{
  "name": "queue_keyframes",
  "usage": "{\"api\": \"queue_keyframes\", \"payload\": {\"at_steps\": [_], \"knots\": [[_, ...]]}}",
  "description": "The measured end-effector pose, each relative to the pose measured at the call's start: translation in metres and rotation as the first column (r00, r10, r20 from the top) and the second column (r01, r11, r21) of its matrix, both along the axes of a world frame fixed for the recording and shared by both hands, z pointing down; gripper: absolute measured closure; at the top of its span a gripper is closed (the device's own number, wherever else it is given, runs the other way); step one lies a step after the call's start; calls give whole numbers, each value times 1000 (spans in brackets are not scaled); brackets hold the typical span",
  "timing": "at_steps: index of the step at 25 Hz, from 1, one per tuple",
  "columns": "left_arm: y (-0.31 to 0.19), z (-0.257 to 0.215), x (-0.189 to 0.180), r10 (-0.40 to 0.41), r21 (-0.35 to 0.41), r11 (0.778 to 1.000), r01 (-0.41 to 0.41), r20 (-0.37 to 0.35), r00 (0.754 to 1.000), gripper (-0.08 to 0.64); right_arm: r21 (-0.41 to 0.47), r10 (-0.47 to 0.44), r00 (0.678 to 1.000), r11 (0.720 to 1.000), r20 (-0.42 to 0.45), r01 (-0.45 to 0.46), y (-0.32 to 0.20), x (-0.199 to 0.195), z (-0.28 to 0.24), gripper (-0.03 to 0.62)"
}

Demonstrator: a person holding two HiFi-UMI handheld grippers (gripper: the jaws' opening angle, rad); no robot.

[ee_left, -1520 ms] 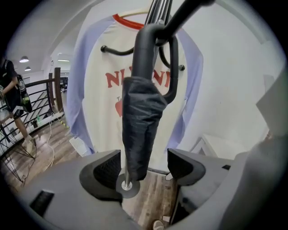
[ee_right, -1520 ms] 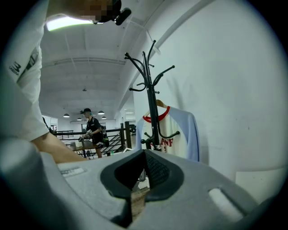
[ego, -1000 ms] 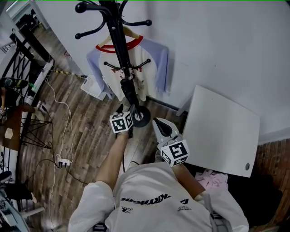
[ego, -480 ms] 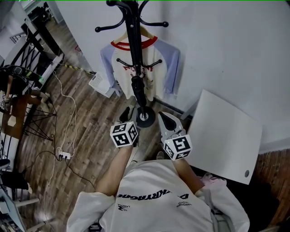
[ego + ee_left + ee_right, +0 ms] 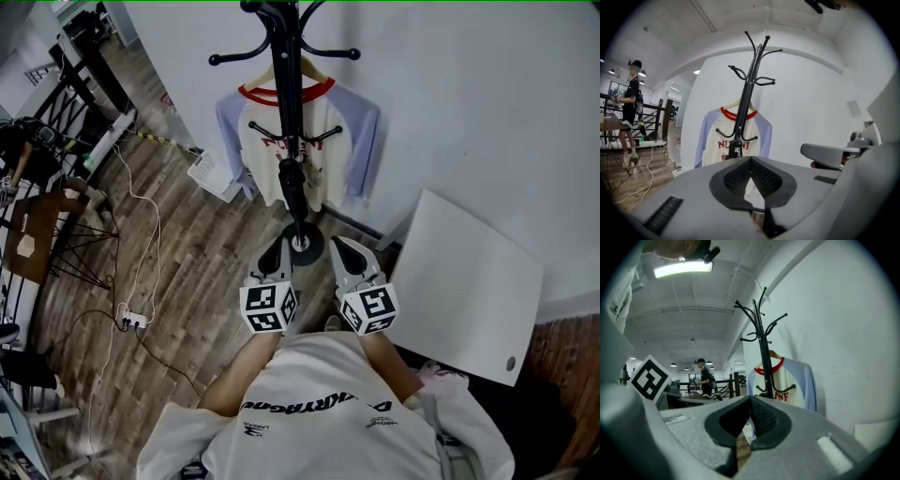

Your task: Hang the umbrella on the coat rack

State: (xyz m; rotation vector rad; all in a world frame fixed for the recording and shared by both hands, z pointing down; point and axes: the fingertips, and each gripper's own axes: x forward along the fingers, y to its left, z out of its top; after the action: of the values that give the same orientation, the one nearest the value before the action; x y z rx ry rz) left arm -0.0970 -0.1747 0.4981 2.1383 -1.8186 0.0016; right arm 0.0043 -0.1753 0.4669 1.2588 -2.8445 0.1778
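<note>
The black coat rack [image 5: 287, 84] stands against the white wall, on a round base [image 5: 302, 246]. A dark folded umbrella [image 5: 292, 187] hangs along its pole below the lower hooks; the left gripper view shows the umbrella [image 5: 736, 148] against the pole. My left gripper [image 5: 275, 253] hovers just left of the base, clear of the umbrella, shut and empty. My right gripper [image 5: 339, 247] hovers to the right of the base, also shut with nothing in it. In their own views, both the left gripper [image 5: 750, 159] and the right gripper [image 5: 750, 399] point at the rack [image 5: 763, 348].
A white raglan shirt [image 5: 264, 141] with blue sleeves hangs on a hanger behind the pole. A white square tabletop [image 5: 469, 281] stands close at the right. A power strip [image 5: 131, 322] and its cable lie on the wooden floor at left. A person [image 5: 633, 108] stands far off.
My left gripper has let go of the umbrella, drawn back toward my body and shut. The umbrella stays hanging on the rack. The right gripper has barely moved.
</note>
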Motion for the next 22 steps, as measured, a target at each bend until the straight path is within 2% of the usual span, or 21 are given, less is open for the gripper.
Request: {"api": "queue_keyframes", "payload": {"at_steps": [3, 7, 11, 16, 22], "knots": [[6, -6, 6, 24, 34, 999, -25, 30, 999, 563, -5, 3, 1000, 1000, 1, -3, 0, 1, 2, 595], [11, -6, 6, 18, 57, 998, -22, 70, 997, 563, 2, -1, 1000, 1000, -2, 1, 2, 1, 4, 595], [19, -5, 6, 30, 65, 997, -34, 64, 998, 563, 12, -5, 1000, 1000, -6, 5, 8, -2, 1, 595], [23, -5, 13, 63, 88, 994, -71, 89, 994, 563, 36, -8, 1000, 999, -22, 9, 10, -4, 1, 595], [28, -6, 14, 66, 96, 993, -74, 85, 994, 563, 57, 0, 1000, 998, -30, 2, 15, -2, -3, 595]]}}
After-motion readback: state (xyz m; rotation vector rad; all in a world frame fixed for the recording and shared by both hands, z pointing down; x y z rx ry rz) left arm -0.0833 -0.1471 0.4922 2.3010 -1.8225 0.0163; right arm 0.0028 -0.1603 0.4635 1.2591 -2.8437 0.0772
